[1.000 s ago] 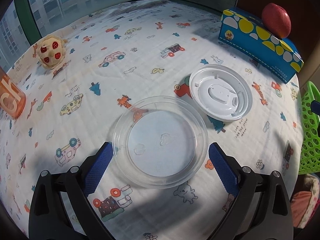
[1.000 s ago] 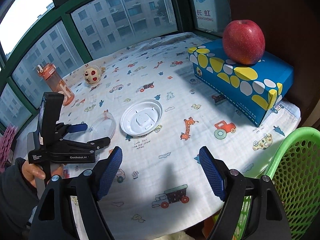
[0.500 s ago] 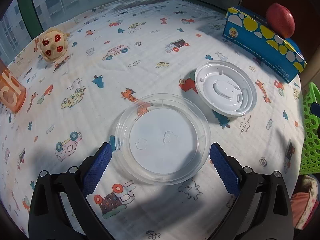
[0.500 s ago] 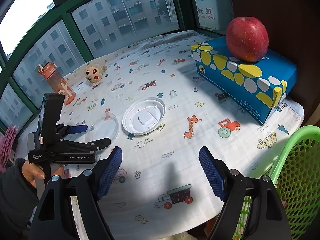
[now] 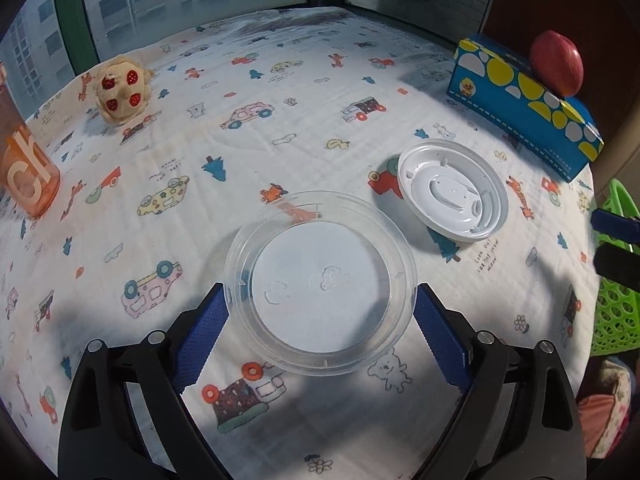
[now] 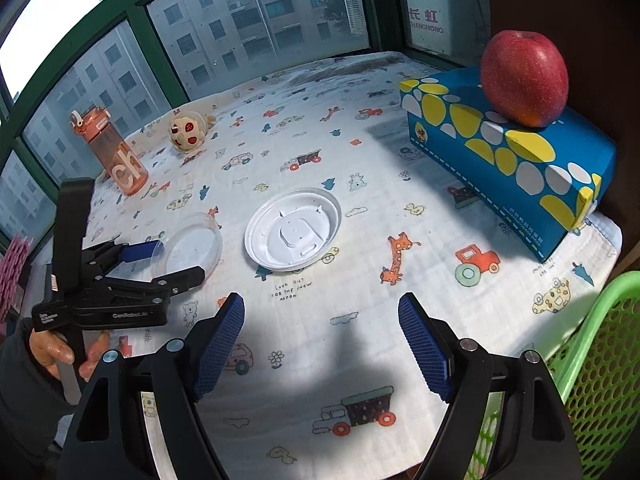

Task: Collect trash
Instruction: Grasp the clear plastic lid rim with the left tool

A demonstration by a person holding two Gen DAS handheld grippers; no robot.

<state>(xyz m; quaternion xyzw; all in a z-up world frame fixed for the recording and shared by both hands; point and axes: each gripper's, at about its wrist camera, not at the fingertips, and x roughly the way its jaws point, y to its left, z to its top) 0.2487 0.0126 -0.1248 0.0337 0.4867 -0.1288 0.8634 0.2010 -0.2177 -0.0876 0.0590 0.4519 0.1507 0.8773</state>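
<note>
Left wrist view: left gripper (image 5: 320,320), jaws just narrowing, brackets the clear lid (image 5: 320,284), low centre. Squeezing its rim squarely should avoid slipping. Right gripper (image 6: 320,344) gapes empty.

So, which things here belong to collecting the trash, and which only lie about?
For the job:
- clear plastic lid, between the open left tool pads
- white plastic lid
- green basket

Just lying about:
- apple on the tissue box
- orange bottle
- plush toy
</note>
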